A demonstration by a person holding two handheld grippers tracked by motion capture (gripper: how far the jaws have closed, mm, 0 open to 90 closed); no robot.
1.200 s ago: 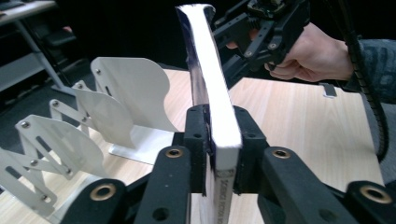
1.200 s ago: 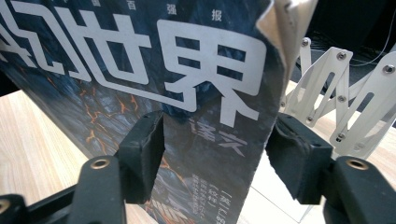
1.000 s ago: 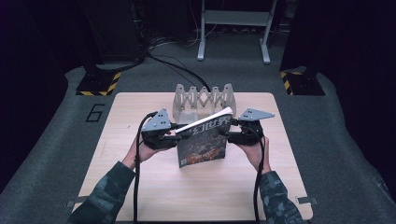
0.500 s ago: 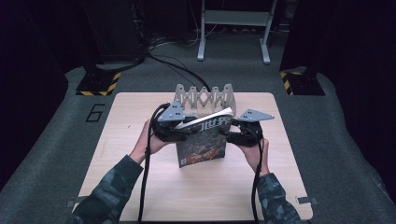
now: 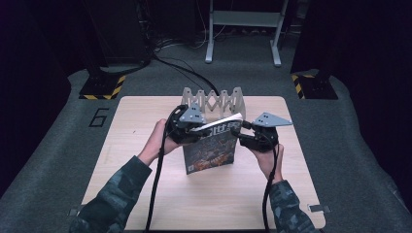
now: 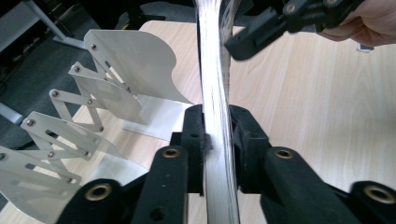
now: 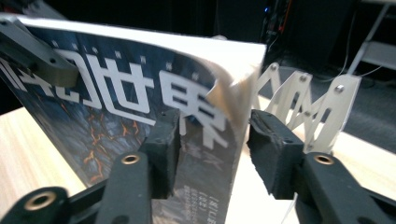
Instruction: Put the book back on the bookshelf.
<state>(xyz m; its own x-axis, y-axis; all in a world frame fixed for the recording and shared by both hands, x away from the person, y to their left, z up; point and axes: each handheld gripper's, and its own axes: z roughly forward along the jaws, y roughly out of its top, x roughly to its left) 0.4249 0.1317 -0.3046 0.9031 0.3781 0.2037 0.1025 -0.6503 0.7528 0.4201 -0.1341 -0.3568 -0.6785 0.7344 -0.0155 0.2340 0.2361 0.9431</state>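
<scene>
Magazine [image 5: 212,148] stands upright on the counter [image 5: 145,116], before the folding rack [image 5: 214,99]. Left gripper [image 5: 194,130] fingers pinch its edge; right gripper [image 5: 243,128] fingers, just closing, straddle the opposite edge, one pad clear.

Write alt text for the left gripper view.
The left gripper's two black jaws clamp the edge of a magazine held upright over a wooden table. A metal accordion rack stands to the left; the right gripper reaches the magazine's far end.

magazine [image 5: 210,150] upright, left gripper [image 5: 190,127], right gripper [image 5: 248,137]
</scene>
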